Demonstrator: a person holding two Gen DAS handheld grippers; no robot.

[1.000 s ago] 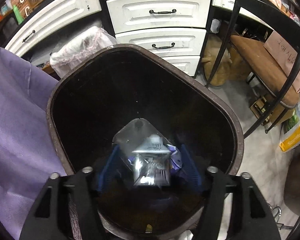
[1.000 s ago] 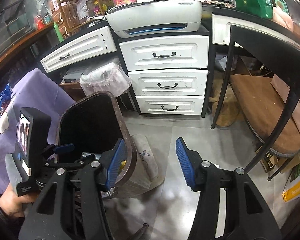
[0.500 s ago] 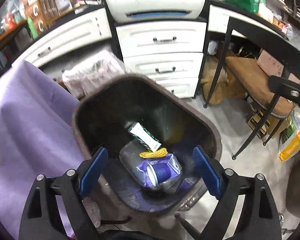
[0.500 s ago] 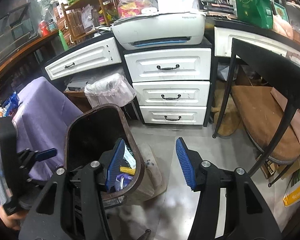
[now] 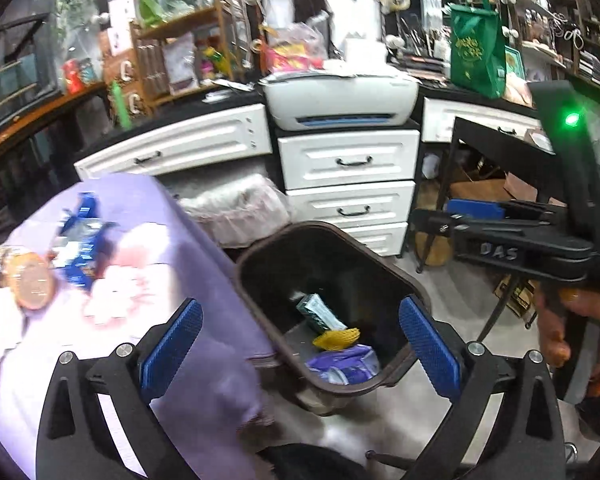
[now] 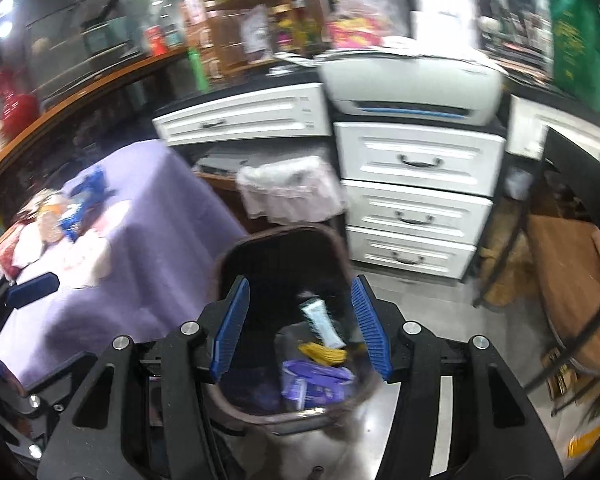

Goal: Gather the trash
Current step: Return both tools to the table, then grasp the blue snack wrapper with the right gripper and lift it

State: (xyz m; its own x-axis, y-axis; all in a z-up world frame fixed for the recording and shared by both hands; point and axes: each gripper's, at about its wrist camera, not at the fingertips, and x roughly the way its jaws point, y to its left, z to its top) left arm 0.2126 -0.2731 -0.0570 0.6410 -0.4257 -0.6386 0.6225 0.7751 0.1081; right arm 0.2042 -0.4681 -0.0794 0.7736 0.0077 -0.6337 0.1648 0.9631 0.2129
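A dark brown trash bin [image 5: 256,292] stands on the floor beside the purple-clothed table [image 5: 204,280]. It holds a purple wrapper [image 5: 348,364], a yellow net [image 5: 336,338] and a green-white tube [image 5: 320,314]. My left gripper [image 5: 300,344] is open and empty, raised above the bin's left rim. My right gripper [image 6: 300,328] is open and empty over the bin [image 6: 228,264], with the tube [image 6: 320,320] and the purple wrapper [image 6: 312,380] below it. Blue wrappers [image 5: 80,236] and snack packets [image 5: 28,280] lie on the table.
White drawers [image 5: 348,184] with a printer [image 5: 340,100] on top stand behind the bin. A second bin lined with a clear bag [image 5: 236,208] sits by the table. A black desk frame and a brown stool [image 6: 572,280] are at the right.
The left gripper opened and let the silver-purple wrapper fall into the bin, then rose and swung left toward the table. The right gripper moved left over the bin.
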